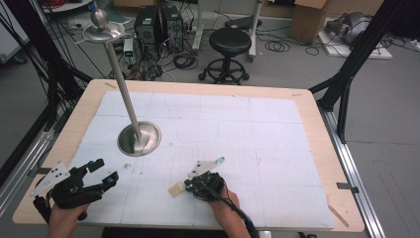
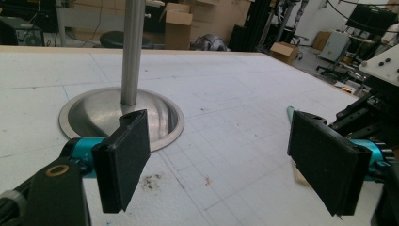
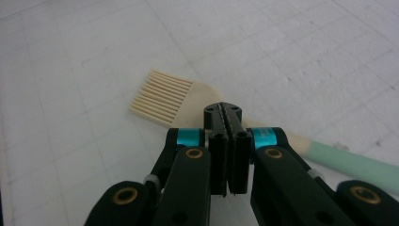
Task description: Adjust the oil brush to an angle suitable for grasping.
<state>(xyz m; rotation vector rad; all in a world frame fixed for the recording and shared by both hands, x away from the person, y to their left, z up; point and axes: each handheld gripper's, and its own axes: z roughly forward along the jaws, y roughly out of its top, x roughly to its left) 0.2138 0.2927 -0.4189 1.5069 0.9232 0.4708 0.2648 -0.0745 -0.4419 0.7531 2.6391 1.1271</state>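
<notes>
**Desk:** Two grippers on the table, then. Where do they sit?

**Operator:** Both sit near the edge closest to the person. From the high view I see the left gripper (image 1: 103,173) at the near-left corner, its jaws spread wide with nothing between them. In the left gripper view the two black pads (image 2: 123,157) stand well apart over bare white mat (image 1: 257,129). The right gripper (image 1: 189,187) is near the middle of that near edge, jaws pressed together. I cannot tell from the right gripper view whether they pinch anything; they look closed on each other.

**Desk:** And the brush?

**Operator:** The wooden brush (image 3: 164,96) lies flat on the mat just under and beyond the right gripper's closed tips. Its pale bristles fan toward the upper left of that view and its mint-green handle (image 3: 348,162) runs off to the lower right. In the high view the green tip (image 1: 220,159) points away from the person.

**Desk:** Any obstacles?

**Operator:** One. A steel stand (image 1: 139,138) with a round dished base sits left of centre, just ahead of the left gripper. Its pole leans up toward the far-left corner and carries a small dish and knob (image 1: 101,21).

**Desk:** Room to move?

**Operator:** The right half and far side of the mat are open. A wooden border (image 1: 317,114) frames the mat on all sides.
</notes>
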